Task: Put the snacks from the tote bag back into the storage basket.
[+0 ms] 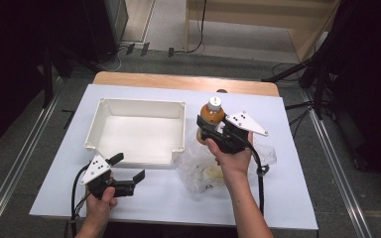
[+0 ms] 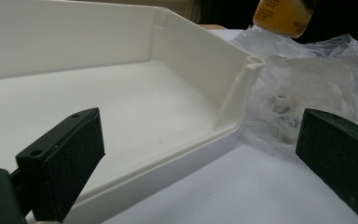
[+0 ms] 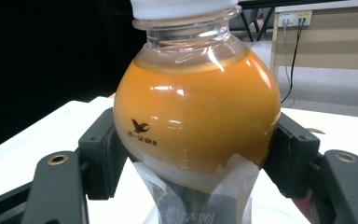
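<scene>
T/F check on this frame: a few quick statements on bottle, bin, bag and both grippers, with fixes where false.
1. The right gripper grips the orange bottle. True.
2. The white bin holds the bottle. False: the bin holds nothing; the bottle is raised beside it.
3. The left gripper is open. True: its fingers stand apart near the bin's front corner.
4. The plastic bag lies inside the bin. False: it lies on the table, right of the bin.
5. The bottle's cap is off. False: a white cap is on.
</scene>
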{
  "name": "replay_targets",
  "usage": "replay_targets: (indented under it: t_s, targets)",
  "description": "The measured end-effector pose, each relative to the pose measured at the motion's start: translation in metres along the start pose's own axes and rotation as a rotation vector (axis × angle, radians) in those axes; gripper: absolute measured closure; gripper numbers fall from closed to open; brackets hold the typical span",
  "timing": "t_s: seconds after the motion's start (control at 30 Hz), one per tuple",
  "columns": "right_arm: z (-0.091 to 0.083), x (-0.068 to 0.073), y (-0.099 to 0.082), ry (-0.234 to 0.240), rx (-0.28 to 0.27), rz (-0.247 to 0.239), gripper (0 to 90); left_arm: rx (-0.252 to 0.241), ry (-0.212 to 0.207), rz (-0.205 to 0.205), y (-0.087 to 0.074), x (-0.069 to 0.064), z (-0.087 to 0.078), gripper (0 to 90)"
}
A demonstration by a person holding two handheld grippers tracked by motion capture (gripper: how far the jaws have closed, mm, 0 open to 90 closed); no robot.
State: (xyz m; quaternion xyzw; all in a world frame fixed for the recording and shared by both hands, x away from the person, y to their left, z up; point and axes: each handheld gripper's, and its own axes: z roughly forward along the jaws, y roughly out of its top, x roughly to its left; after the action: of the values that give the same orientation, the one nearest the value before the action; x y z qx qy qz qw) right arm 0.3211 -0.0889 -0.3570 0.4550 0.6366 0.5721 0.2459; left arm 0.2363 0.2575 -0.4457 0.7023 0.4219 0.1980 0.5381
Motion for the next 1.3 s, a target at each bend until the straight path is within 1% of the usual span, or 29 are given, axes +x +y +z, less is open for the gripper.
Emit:
replay_targets:
  t_s: [0.1, 0.13, 0.2, 0.23, 0.3, 0.37, 0.4, 0.43, 0.5, 0.53, 0.57, 0.6, 0.73, 0.87, 1.1, 1.3]
  targets:
    - [0.003, 0.003, 0.001, 0.002, 0.002, 0.0, 31.8, 0.002, 0.01, 0.001, -0.002, 0.006, -0.007, 1.4]
    - [0.004, 0.003, 0.001, 0.0, 0.001, -0.002, 31.8, 0.0, 0.015, 0.007, -0.002, 0.008, -0.009, 1.4]
    - [0.006, 0.005, 0.002, 0.004, 0.0, -0.001, 31.8, -0.004, 0.024, 0.008, -0.002, 0.009, -0.012, 1.4]
    - [0.007, 0.005, 0.002, 0.003, 0.001, -0.003, 31.8, -0.006, 0.031, 0.001, -0.002, 0.01, -0.015, 1.4]
    - [0.009, 0.006, 0.002, 0.002, 0.005, -0.007, 31.8, -0.016, 0.032, -0.008, -0.003, 0.013, -0.019, 1.4]
    - [0.011, 0.006, 0.001, 0.001, 0.007, -0.006, 31.8, -0.02, 0.045, 0.001, -0.003, 0.015, -0.022, 1.4]
    - [0.012, 0.006, 0.002, -0.001, 0.007, -0.009, 31.8, -0.024, 0.047, -0.003, -0.003, 0.017, -0.024, 1.4]
    - [0.013, 0.006, 0.002, -0.004, 0.004, -0.004, 31.8, -0.032, 0.04, -0.016, -0.002, 0.019, -0.025, 1.4]
    - [0.014, 0.005, 0.003, -0.01, 0.0, 0.009, 31.8, -0.036, 0.041, -0.014, -0.003, 0.022, -0.026, 1.4]
    - [0.015, 0.005, 0.004, -0.014, -0.003, 0.015, 31.8, -0.026, 0.05, -0.001, -0.003, 0.021, -0.026, 1.4]
    - [0.015, 0.005, 0.006, -0.019, -0.005, 0.018, 31.8, -0.017, 0.07, 0.02, -0.004, 0.02, -0.025, 1.4]
    - [0.016, 0.005, 0.007, -0.023, -0.008, 0.019, 31.8, -0.015, 0.079, 0.02, -0.004, 0.019, -0.025, 1.4]
    - [0.018, 0.008, 0.01, -0.031, -0.015, 0.022, 31.8, -0.014, 0.062, 0.03, -0.004, 0.014, -0.024, 1.4]
    - [0.021, 0.011, 0.012, -0.035, -0.016, 0.02, 31.8, -0.008, 0.076, 0.041, -0.004, 0.015, -0.024, 1.4]
    - [0.027, 0.016, 0.013, -0.035, -0.021, 0.046, 31.8, -0.013, 0.096, 0.01, -0.004, 0.02, -0.031, 1.4]
    - [0.034, 0.025, 0.013, -0.011, -0.014, 0.034, 31.8, -0.011, 0.091, 0.002, -0.005, 0.021, -0.032, 1.4]
